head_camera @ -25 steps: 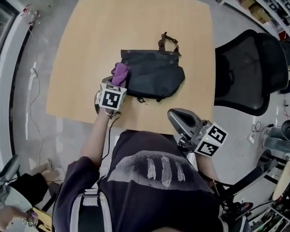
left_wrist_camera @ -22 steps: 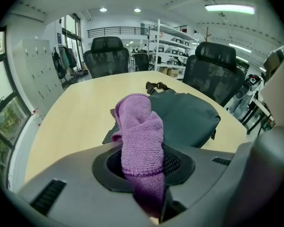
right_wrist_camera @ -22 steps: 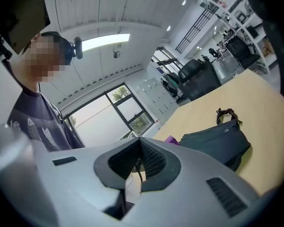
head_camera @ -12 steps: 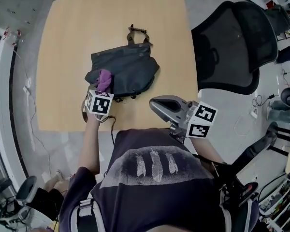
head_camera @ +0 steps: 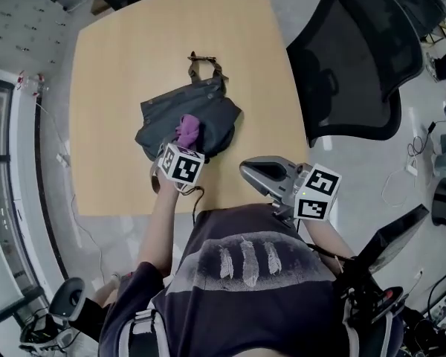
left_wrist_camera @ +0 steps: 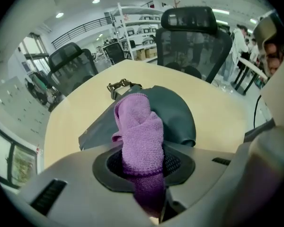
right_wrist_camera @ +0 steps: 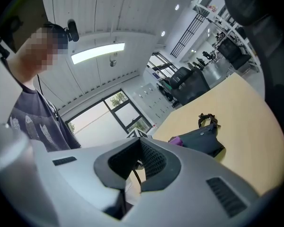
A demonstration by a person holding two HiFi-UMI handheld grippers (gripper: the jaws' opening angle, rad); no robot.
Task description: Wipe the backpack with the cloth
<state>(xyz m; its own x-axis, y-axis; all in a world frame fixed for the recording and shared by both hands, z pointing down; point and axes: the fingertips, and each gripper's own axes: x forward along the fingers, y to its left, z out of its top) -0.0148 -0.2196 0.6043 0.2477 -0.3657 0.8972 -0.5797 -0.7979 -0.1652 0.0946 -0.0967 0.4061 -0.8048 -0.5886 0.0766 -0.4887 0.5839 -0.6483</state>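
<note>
The backpack point(head_camera: 208, 110) is lying flat near the table's point(head_camera: 119, 58) middle, slightly toward the near edge, its strap buckle point(head_camera: 202, 59) pointing at the far edge. It is dark grey, smooth and soft-sided. The cloth point(head_camera: 187, 130), purple and nubbly, is resting bunched on the backpack's near part. The left gripper point(head_camera: 180, 151) is clamping the cloth point(left_wrist_camera: 139, 136) between its jaws. The right gripper point(head_camera: 251, 172) is hovering over the near edge, well apart from the backpack, its jaws point(right_wrist_camera: 138, 162) drawn close together with nothing between. A black mesh chair point(head_camera: 357, 58) is standing beside the right edge. The tabletop is pale wood with rounded corners.
</note>
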